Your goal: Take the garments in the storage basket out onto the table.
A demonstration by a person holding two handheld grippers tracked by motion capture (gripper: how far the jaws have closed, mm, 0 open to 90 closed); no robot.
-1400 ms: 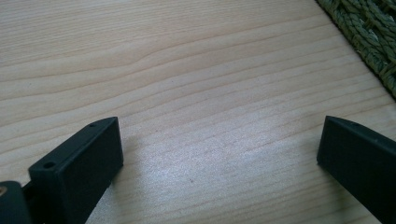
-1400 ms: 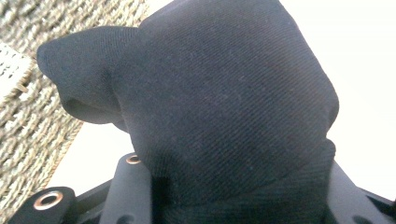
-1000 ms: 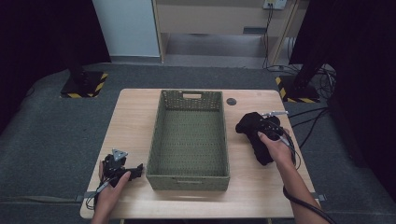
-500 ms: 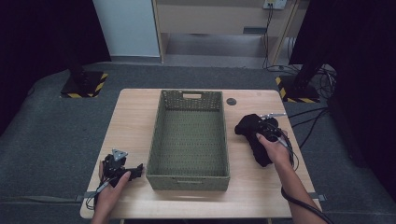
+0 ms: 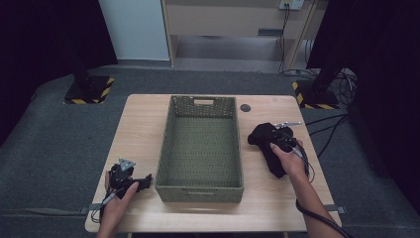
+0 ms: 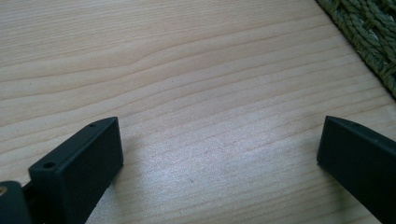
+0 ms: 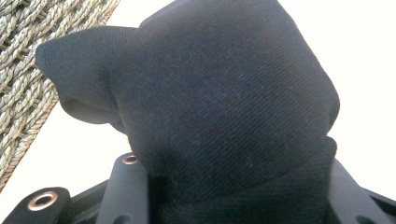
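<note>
While the left tongs (image 5: 146, 180) rest spread wide on the pale wooden bench (image 5: 143, 129), the right tongs (image 7: 233, 186), just easing slightly, are clamped on a bunched black cloth (image 5: 267, 144) beside the green woven basket (image 5: 171, 144); grey carpet (image 5: 59, 134) surrounds everything.

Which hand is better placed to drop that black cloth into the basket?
Right. The right gripper is shut on the black cloth, just beside the green basket. The left gripper is open over bare table on the basket's other side.
</note>
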